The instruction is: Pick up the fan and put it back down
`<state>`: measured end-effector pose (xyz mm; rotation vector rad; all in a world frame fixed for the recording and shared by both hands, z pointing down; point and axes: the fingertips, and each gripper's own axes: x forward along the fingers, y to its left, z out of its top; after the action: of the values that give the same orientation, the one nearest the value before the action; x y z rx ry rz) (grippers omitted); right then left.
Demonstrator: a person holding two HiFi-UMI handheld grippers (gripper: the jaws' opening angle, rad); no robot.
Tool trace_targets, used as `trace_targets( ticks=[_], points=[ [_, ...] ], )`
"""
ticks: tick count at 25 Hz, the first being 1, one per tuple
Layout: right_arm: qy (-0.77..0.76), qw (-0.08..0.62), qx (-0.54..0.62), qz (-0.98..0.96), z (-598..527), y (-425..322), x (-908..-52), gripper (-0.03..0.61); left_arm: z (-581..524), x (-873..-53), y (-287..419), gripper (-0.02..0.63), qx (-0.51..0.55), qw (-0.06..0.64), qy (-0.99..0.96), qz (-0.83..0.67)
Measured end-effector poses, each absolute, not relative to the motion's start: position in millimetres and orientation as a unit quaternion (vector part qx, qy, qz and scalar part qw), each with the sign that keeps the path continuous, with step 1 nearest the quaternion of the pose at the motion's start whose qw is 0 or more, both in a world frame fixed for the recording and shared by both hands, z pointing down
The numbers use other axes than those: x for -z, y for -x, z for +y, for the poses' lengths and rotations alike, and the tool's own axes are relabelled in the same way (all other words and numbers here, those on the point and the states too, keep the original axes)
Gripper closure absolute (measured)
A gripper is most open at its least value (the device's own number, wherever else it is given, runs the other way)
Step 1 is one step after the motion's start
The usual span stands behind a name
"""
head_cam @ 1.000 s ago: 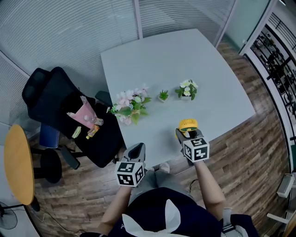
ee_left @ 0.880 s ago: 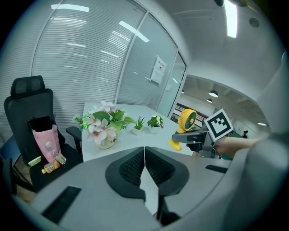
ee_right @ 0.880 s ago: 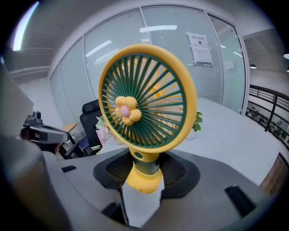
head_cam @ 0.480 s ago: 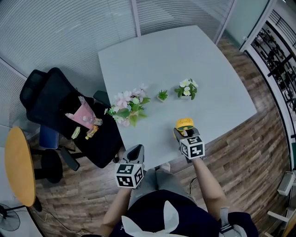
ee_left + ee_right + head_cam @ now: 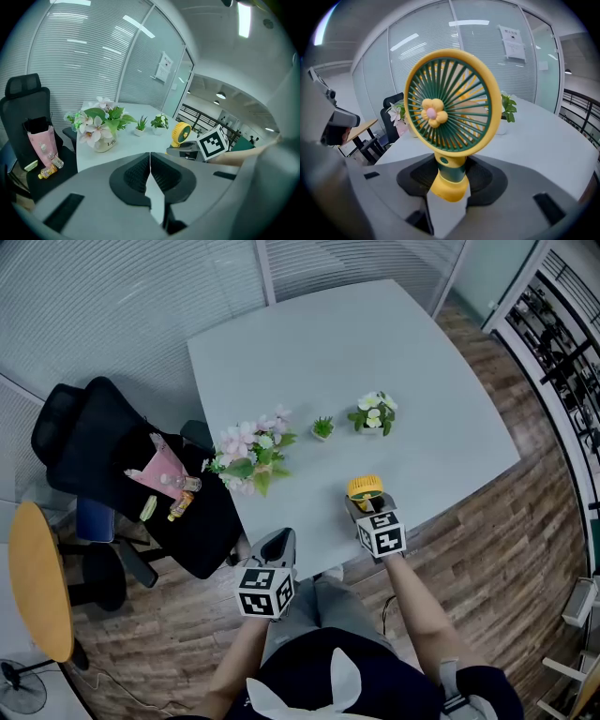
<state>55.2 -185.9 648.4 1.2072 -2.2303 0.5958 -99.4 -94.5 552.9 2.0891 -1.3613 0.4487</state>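
Note:
A small fan (image 5: 447, 110) with a yellow ring, green grille and yellow stem stands upright between my right gripper's (image 5: 449, 180) jaws, which are shut on its stem. In the head view the fan (image 5: 365, 487) hangs over the near edge of the grey table (image 5: 328, 343), just ahead of the right gripper (image 5: 363, 507). Whether its base touches the tabletop I cannot tell. My left gripper (image 5: 278, 542) hovers off the table's near edge, shut with nothing in it; its pads (image 5: 140, 171) meet. From the left gripper view the fan (image 5: 180, 134) shows to the right.
On the table stand a pot of pink flowers (image 5: 246, 457), a tiny green plant (image 5: 322, 428) and a white-flowered plant (image 5: 373, 416). A black office chair (image 5: 103, 465) holding a pink bag (image 5: 155, 472) is at the left, with a round wooden table (image 5: 37, 582) beyond it.
My right gripper has sunk toward the table with the fan still in it. The left gripper has stayed in place.

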Motion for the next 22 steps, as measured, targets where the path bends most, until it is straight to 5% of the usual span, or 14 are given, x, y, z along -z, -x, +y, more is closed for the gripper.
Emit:
trace_targets(
  ticks=[22],
  points=[
    [-0.440, 0.286, -0.210, -0.825, -178.5, -53.9, -696.2, 0.393, -89.0, -574.4, 99.6, 0.591, -0.185, 0.319, -0.780, -0.505]
  ],
)
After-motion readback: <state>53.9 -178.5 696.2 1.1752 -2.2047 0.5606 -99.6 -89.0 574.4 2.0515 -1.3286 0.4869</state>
